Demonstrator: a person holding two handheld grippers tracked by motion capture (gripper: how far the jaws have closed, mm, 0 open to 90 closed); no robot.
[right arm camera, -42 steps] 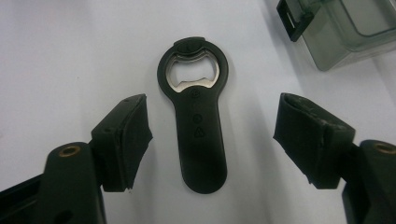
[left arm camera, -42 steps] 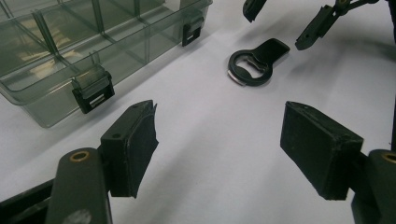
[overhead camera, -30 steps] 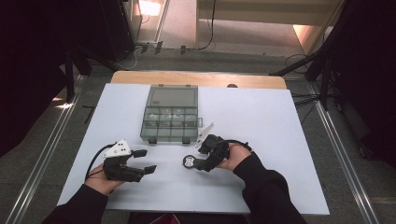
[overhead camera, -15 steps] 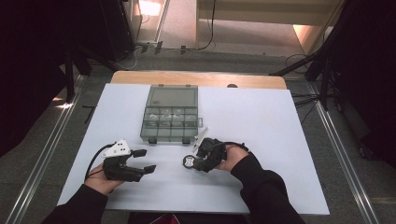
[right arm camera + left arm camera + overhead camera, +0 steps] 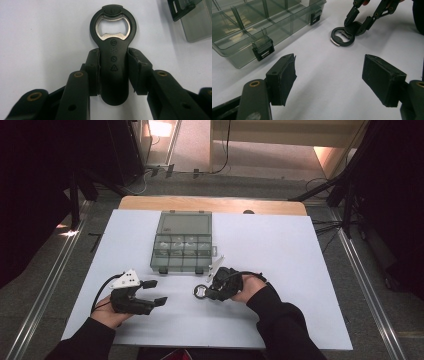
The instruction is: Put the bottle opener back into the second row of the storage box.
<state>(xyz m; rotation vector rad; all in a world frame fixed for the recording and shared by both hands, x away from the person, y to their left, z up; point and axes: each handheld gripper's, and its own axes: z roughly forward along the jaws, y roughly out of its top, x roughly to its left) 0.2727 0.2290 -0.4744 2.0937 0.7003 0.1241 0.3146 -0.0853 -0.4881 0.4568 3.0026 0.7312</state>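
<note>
A black bottle opener (image 5: 113, 47) with a metal-lined ring lies on the white table sheet (image 5: 280, 250). My right gripper (image 5: 113, 57) is shut on its handle, one pad on each side, and the ring end points away from me. From above, the opener (image 5: 200, 291) sticks out to the left of the right gripper (image 5: 217, 287). My left gripper (image 5: 156, 292) rests low over the sheet at front left, jaws wide open and empty. In the left gripper view, its open jaws (image 5: 332, 75) face the opener (image 5: 342, 37) and the right gripper (image 5: 359, 23) farther off.
A clear grey compartment box (image 5: 182, 245) stands open mid-table, with its latches toward me; its front corner (image 5: 195, 22) is close to the opener. A small white piece (image 5: 216, 262) lies by the box's right front corner. Bare sheet spreads right and left.
</note>
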